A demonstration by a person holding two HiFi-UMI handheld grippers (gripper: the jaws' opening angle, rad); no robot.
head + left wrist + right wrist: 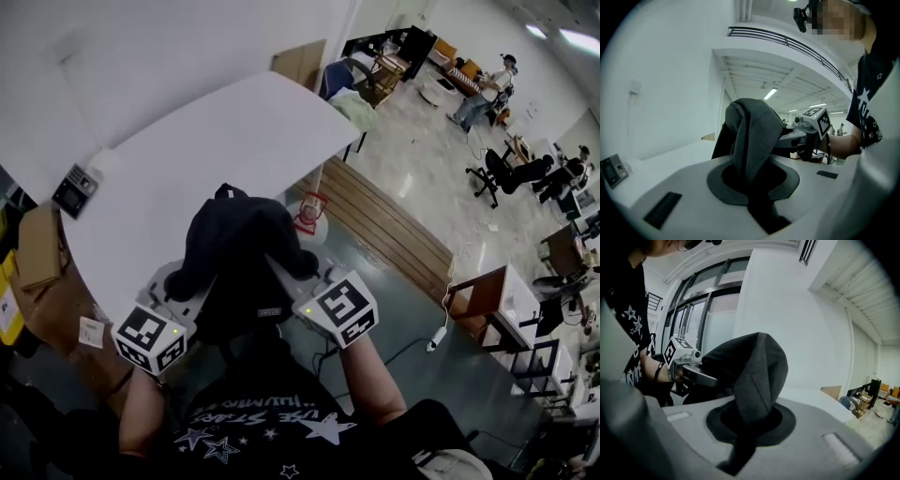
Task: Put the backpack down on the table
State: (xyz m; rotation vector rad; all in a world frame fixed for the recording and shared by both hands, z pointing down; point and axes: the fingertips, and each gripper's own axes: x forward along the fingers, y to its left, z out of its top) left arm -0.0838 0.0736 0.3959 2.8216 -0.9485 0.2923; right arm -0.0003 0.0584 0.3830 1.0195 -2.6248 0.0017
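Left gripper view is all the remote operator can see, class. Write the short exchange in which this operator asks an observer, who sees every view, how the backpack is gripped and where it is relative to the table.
Operator: My left tongs are shut on the backpack. Does the other side grip it too?
Observer: Yes. The right gripper view shows the right tongs shut on a fold of its dark fabric.
Operator: Where is it relative to the table?
Observer: The head view shows it at the white table's near edge, with most of the tabletop lying beyond it.
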